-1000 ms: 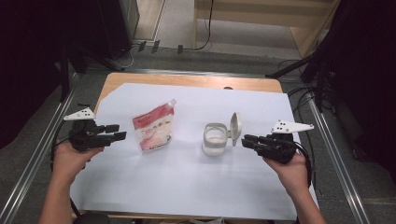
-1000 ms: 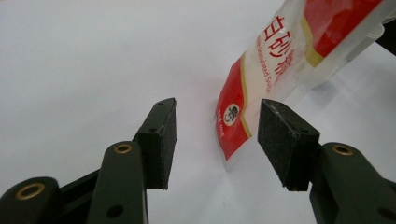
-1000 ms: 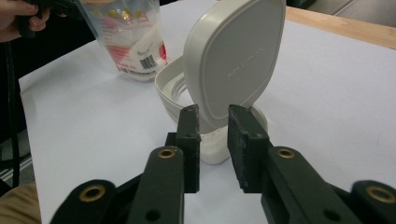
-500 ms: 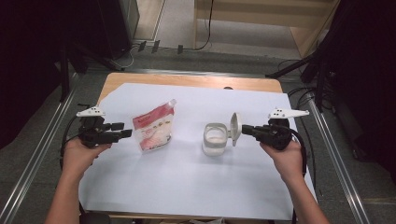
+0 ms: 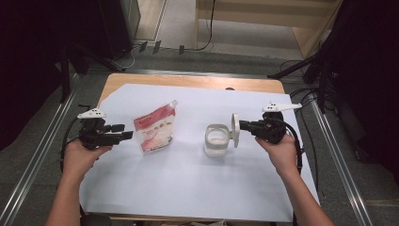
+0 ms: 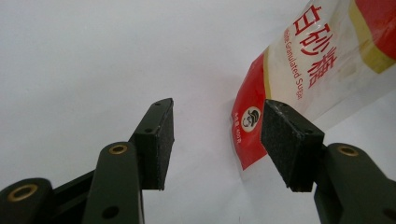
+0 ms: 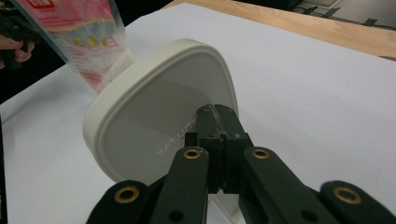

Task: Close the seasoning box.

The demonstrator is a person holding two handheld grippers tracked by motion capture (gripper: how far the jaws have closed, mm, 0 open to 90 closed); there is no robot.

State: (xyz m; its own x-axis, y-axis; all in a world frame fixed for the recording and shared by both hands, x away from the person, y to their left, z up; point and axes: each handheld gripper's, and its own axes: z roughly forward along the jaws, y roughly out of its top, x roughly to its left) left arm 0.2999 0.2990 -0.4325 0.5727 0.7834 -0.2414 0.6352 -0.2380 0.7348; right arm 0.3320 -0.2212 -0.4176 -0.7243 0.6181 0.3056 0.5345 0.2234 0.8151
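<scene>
A red-and-white sugar pouch (image 5: 154,132) (image 6: 303,70) (image 7: 70,28) stands upright left of centre on the white sheet. To its right sits a clear square container (image 5: 216,140) with white contents, its white lid (image 5: 235,129) (image 7: 154,121) standing upright at its right side. My left gripper (image 5: 124,132) (image 6: 217,121) is open just left of the pouch, its jaws level with the pouch's lower corner and apart from it. My right gripper (image 5: 242,125) (image 7: 215,112) is shut, jaws pressed together, with its tip against the lid's inner face.
A white paper sheet (image 5: 188,188) covers most of the wooden table (image 5: 188,81). Metal rails (image 5: 28,179) run along both sides of the table. Black cables (image 5: 306,136) trail off the right edge. Dark equipment stands around the back.
My right gripper has moved left and away from me up to the lid, and its jaws have closed. The left gripper has barely shifted.
</scene>
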